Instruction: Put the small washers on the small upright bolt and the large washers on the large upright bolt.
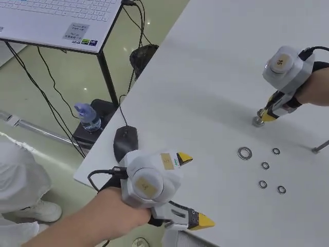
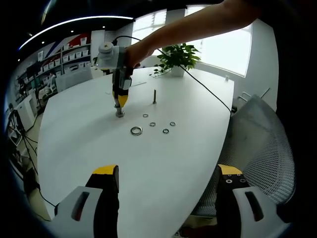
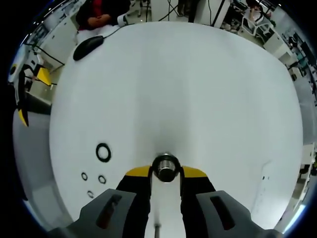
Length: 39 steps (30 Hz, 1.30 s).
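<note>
Small washers [image 1: 265, 165], four of them, and one large washer [image 1: 244, 153] lay loose on the table [image 1: 205, 77] between the large bolt [image 1: 257, 121] and the small bolt [image 1: 318, 148]. The right gripper [image 1: 263, 116] appeared to pinch the large bolt, so a sideways tug could have toppled it. The left gripper [image 1: 195, 190] hung with its fingers spread at the table's edge, well apart from the washers.

- Round tan sticker [image 1: 280, 62] on the right gripper [image 1: 263, 117] is showing what looks like "55".
- Round label [image 1: 146, 188] on the left gripper [image 1: 195, 189] is carrying blurred, unreadable digits.
- Stickers [image 1: 78, 32] on the laptop [image 1: 31, 20] are bearing print too small to read.
</note>
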### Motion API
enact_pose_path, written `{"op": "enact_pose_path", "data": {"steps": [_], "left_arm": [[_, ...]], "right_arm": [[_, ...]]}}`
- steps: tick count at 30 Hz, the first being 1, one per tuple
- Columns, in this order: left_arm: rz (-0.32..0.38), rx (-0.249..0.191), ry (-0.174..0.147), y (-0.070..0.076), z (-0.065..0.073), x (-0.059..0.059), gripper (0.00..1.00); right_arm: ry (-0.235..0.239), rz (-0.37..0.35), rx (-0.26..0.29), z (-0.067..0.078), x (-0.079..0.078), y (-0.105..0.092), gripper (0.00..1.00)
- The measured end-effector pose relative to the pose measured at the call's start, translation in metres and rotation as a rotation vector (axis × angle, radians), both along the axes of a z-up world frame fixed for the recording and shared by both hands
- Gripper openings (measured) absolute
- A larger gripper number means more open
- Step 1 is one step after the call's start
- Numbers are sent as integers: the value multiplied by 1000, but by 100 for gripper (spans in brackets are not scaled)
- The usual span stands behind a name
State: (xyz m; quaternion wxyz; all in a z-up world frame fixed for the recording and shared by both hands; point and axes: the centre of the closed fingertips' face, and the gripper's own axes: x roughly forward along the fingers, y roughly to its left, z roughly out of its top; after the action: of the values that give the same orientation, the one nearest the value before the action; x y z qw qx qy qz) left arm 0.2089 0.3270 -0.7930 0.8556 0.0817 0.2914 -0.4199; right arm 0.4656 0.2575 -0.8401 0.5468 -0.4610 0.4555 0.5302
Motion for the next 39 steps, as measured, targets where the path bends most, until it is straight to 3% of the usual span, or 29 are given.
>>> {"op": "enact_pose_path", "data": {"steps": [18, 39], "left_arm": [[-25, 7, 0, -2, 2, -3, 78], [-33, 1, 13, -3, 1, -7, 75]], "right_arm": [[7, -11, -32, -19, 2, 0, 22], [3, -16, -29, -18, -4, -1, 23]]}}
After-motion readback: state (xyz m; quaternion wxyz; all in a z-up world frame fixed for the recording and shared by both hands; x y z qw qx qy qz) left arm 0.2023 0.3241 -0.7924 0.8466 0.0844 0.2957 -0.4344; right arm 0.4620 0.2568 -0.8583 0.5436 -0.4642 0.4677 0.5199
